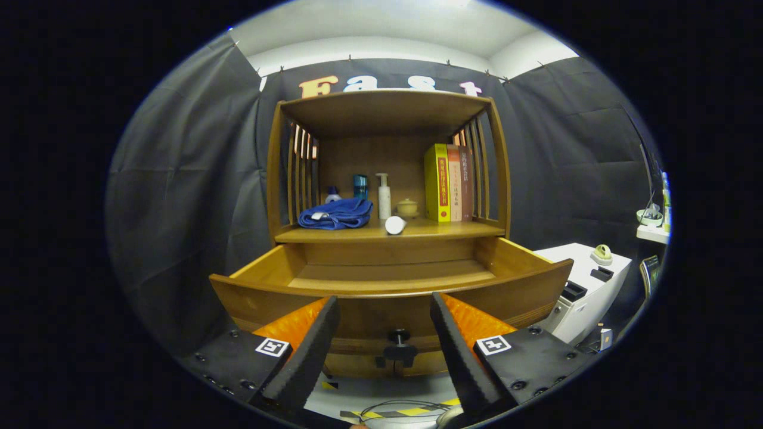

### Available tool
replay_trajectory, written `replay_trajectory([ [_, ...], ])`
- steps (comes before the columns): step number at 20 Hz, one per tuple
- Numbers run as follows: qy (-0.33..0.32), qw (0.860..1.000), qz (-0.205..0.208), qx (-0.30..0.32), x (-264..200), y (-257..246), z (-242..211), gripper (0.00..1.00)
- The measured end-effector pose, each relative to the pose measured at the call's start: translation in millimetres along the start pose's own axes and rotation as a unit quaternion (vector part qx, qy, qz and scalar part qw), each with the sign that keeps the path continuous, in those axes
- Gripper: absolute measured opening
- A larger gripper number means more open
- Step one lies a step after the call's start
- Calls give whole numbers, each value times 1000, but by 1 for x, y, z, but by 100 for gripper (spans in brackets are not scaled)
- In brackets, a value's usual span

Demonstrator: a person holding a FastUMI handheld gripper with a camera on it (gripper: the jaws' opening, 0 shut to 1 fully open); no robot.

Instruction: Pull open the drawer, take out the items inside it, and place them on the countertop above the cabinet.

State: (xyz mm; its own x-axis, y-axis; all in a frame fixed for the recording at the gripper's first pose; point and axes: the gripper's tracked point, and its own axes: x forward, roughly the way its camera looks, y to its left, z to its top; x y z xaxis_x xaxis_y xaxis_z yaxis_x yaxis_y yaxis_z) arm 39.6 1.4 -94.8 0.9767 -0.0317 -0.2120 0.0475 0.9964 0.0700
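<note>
Gripper point(381, 333) spread wide, fingers point(307, 351) clamped on nothing, hanging just short of the drawer front with the dark knob point(398, 339) in the gap between them. Drawer point(286, 298) pulled well out of the cabinet point(274, 179); floor of it bare as far as visible, though the strip right behind the front panel stays hidden by the panel's top edge, so easy to call the job finished with something small left lying there. Risk of knocking the front panel or knob on any forward move and jolting the drawer part-way shut. Beyond, on the countertop: blue cloth point(337, 213) heaped at the left end, and a white cylinder point(394, 224) lying on its side right at the front edge near the middle, likely to roll off into the drawer or to the floor with any shake of the cabinet. Further back, a pump bottle point(384, 196), a blue cup point(360, 186), a small lidded pot point(408, 207), and books point(448, 183) upright at the right end, all close-set and easily toppled by a careless reach.
</note>
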Motion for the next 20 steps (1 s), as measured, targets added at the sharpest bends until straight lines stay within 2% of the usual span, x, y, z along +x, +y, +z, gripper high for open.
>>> replay_trajectory([
  [6, 30, 999, 12, 2, 33, 3, -25, 99],
  [10, 32, 999, 3, 10, 38, -3, -29, 98],
  [16, 42, 999, -4, -3, 74, -2, -24, 98],
  [20, 19, 1000, 3, 18, 108, -7, -12, 98],
])
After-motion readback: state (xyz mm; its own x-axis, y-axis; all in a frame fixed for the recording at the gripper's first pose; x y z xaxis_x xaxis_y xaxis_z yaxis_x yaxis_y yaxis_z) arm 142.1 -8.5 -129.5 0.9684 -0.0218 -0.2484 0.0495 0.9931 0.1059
